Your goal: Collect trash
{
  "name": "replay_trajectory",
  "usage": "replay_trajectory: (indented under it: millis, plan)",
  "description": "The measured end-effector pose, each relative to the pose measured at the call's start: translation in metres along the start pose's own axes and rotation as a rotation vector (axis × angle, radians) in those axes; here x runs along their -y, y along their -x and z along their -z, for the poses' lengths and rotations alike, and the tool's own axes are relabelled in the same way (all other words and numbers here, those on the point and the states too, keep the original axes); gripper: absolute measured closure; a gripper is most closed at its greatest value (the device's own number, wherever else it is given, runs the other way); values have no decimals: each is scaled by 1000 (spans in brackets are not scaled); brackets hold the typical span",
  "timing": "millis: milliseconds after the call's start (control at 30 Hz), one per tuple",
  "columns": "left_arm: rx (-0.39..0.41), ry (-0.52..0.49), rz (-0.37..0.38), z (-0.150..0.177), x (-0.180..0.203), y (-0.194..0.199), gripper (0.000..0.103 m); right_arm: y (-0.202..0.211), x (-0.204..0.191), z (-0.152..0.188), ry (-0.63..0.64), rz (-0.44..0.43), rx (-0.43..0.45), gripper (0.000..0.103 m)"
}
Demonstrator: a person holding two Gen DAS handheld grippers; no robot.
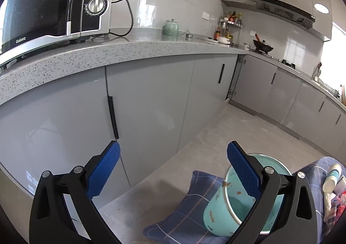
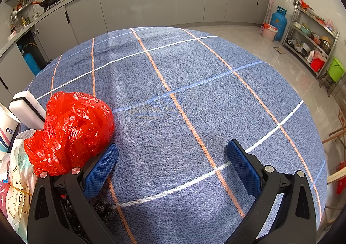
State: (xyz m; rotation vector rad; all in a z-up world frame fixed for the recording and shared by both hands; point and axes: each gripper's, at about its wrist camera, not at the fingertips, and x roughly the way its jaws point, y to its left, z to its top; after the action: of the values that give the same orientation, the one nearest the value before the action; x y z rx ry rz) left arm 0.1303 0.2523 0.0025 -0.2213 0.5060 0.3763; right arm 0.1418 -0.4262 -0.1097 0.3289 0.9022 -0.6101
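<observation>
A crumpled red plastic bag (image 2: 71, 131) lies on the blue checked tablecloth (image 2: 194, 92) at the left, touching the left finger of my right gripper (image 2: 173, 168), which is open with nothing between its fingers. Beside the bag are a white sponge block (image 2: 26, 107), a paper cup (image 2: 6, 129), a white printed bag (image 2: 19, 190) and dark crumbs (image 2: 103, 207). My left gripper (image 1: 173, 172) is open over the table's edge; its right finger sits in front of a tilted light-blue enamel pot (image 1: 227, 211). A paper cup (image 1: 332, 177) and wrappers lie at the far right.
A grey counter (image 1: 108, 53) with a microwave (image 1: 54, 6) and grey cabinets (image 1: 151, 97) stand ahead of the left gripper. Beyond the table are the kitchen floor (image 2: 292, 60), a blue gas cylinder (image 2: 279, 21) and a metal shelf rack (image 2: 311, 38).
</observation>
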Motion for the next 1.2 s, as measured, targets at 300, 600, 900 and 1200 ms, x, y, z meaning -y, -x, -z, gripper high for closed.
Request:
replay_trajectory:
  millis: [300, 600, 900, 1200]
  plan:
    - [70, -104, 133, 2, 42, 41, 6, 0, 0, 0, 0, 0, 0, 4]
    - [51, -253, 319, 34, 127, 91, 6, 0, 0, 0, 0, 0, 0, 4]
    - [41, -288, 396, 60, 162, 117, 6, 0, 0, 0, 0, 0, 0, 4]
    - [-12, -370, 493, 93, 212, 121, 6, 0, 0, 0, -1, -1, 0, 4]
